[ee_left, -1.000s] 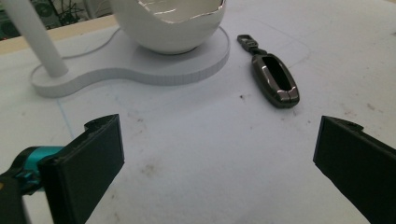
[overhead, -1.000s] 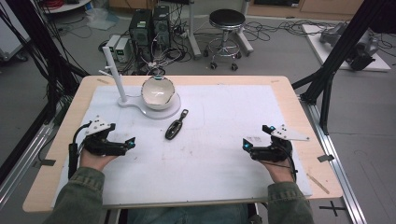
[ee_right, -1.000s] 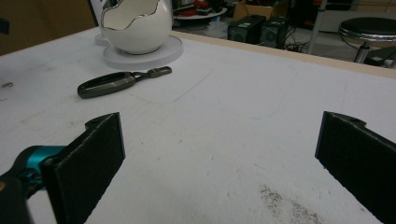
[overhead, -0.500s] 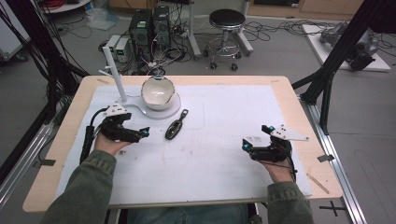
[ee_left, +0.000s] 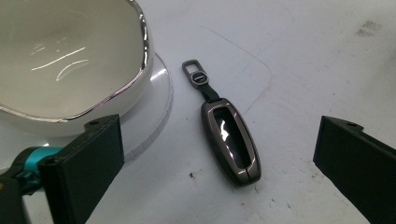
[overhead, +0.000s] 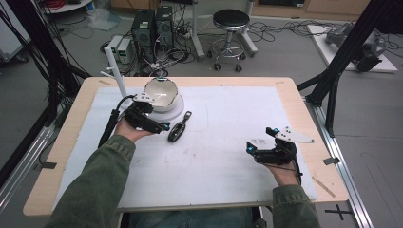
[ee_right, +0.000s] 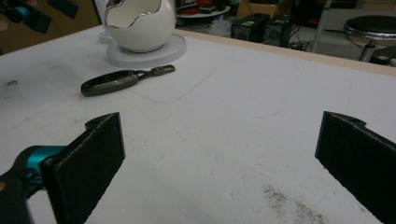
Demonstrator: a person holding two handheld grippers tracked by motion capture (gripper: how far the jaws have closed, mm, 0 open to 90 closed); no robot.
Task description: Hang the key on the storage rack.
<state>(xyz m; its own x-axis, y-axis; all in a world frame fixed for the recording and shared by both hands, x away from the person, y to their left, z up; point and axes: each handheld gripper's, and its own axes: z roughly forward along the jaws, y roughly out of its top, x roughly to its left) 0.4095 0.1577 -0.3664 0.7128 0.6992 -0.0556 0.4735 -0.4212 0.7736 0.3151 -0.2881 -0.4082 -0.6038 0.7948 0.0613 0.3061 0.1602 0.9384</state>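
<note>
The key fob [ee_left: 229, 142], dark and glossy with a metal clasp on a short strap, lies flat on the white mat [overhead: 228, 142] between the wide-apart jaws of the left tool [overhead: 161, 126], which hovers just above it without touching. In the left gripper view the fob's clasp end points away from the tool and its rounded body lies nearer, closer to the right jaw's side of the gap than the left. Just beside the left jaw stands the white egg-shaped bowl [ee_left: 65, 56] with its wavy silver rim, seated on a round white base [overhead: 172, 111]; the fob lies just off that base's edge. A white post [overhead: 115, 71] rises behind the bowl near the bench's [overhead: 304, 114] far left corner. The right tool [overhead: 250, 148] rests low over the mat at the near right, well apart from the fob, its jaws also spread wide and holding nothing. In its view the fob and bowl sit far ahead to the left.
</note>
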